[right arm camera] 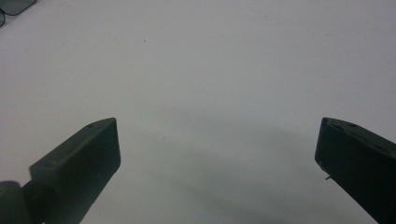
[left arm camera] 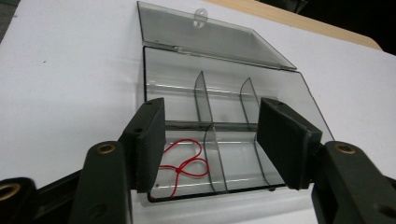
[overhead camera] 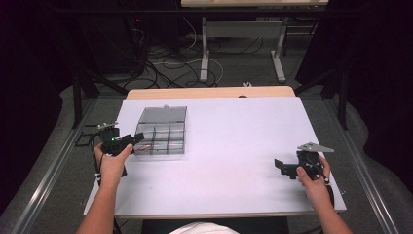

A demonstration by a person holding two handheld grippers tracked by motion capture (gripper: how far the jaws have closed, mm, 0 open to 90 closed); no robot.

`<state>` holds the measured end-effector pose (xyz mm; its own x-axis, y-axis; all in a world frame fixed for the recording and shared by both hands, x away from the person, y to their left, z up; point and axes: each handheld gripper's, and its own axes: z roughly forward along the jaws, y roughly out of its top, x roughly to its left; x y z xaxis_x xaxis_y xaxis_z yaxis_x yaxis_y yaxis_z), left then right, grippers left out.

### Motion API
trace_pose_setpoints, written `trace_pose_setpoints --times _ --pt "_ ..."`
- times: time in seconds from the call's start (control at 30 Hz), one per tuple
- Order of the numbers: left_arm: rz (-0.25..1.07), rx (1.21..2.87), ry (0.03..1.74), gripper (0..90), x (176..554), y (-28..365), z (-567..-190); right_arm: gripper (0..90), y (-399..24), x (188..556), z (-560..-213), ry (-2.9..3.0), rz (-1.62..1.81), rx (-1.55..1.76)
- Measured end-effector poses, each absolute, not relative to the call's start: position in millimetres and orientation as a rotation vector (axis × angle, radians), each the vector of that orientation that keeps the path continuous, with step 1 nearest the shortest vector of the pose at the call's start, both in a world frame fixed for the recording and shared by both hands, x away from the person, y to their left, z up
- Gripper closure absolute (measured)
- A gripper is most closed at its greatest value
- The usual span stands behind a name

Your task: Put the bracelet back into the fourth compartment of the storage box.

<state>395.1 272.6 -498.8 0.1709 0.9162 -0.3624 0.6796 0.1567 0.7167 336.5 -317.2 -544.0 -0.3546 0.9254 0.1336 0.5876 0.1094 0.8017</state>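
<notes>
Red string point(left arm camera: 184, 161) part hidden behind left gripper point(left arm camera: 219, 144) pad | clear box point(right arm camera: 11, 7) cut by top-left frame edge, only a corner visible | box contents too small to tell from high view | right gripper point(right arm camera: 217, 154) pads cropped at bottom edge

A compartment box point(overhead camera: 160, 139) is set on the desk point(overhead camera: 234, 161) toward its left, lid laid back behind it. A looped string point(left arm camera: 184, 163) is held in its near-left compartment.
</notes>
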Motion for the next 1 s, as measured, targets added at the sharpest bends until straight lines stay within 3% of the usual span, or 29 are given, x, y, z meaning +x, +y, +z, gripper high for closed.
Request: trace_pose_setpoints --times 0.27,0.87,1.0 --pt "0.362 1.624 1.488 34.3 393 258 -490 0.0 -318 337 -543 1.991 1.135 1.464" --pt "0.372 1.736 1.286 29.7 385 226 -478 0.0 -318 337 -543 1.995 1.133 1.462" --pt "0.372 1.76 1.272 25.2 384 218 -480 0.0 -317 337 -543 1.99 1.135 1.472"
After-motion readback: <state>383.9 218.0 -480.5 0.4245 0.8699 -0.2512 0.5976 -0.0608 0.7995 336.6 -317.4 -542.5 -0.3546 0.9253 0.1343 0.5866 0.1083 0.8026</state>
